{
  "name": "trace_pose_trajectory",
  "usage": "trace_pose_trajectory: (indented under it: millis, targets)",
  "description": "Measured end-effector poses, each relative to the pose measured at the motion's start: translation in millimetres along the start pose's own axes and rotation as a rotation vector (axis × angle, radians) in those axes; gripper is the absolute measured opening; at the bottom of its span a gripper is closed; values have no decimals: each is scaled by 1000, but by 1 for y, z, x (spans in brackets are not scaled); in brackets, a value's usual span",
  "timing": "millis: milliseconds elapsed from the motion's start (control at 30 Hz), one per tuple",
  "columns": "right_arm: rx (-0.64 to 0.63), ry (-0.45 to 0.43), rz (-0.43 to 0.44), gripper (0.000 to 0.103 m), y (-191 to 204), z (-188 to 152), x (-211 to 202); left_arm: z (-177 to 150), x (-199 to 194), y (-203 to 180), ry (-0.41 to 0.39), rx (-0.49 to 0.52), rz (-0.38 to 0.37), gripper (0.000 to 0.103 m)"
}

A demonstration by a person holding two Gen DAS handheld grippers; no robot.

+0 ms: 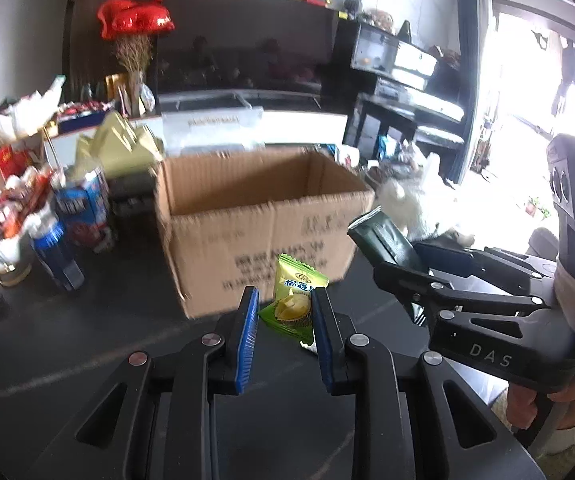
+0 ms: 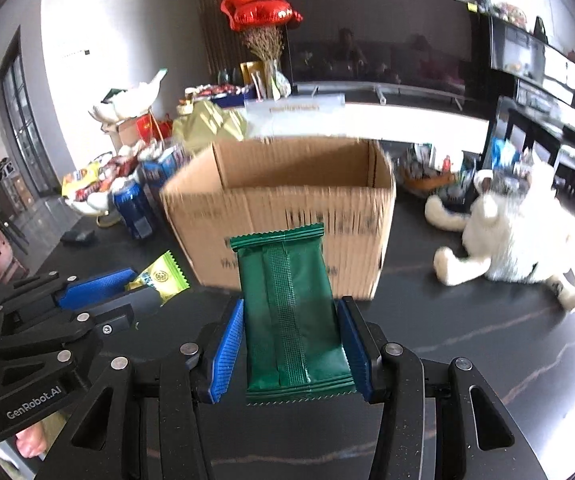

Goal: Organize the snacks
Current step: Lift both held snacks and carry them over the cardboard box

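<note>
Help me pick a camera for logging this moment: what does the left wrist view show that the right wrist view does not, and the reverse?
Only the left wrist view shows the front of the green durian candy packet between the left tool, and the bright window.

Only the right wrist view shows the seam side of the dark green packet held in the right tool, the whole white plush toy and the door at the far left.

Both show the open cardboard box, the blue cans, the red balloons and the dark table.
</note>
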State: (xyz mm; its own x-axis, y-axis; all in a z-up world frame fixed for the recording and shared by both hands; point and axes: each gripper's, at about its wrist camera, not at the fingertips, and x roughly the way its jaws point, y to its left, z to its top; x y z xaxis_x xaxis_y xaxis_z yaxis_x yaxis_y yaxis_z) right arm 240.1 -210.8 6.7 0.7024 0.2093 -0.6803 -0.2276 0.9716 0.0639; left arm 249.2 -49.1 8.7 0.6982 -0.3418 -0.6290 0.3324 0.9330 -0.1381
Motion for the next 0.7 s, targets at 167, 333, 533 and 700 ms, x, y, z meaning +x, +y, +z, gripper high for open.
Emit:
trace_pose_trajectory:
  millis: [167, 333, 533, 700]
  targets:
    - [-8, -21, -4, 49, 6, 26, -4, 23, -11, 8, -36, 12, 20, 27]
    - [-30, -17, -16, 49, 11, 50, 1, 46, -13, 17, -45, 12, 36, 27]
    - [-53, -9, -39, 49, 10, 78, 13, 69, -1, 28, -38, 11, 57, 27]
    - [-85, -7, -55, 49, 10, 98, 24, 85, 15, 39, -29, 3, 69, 27]
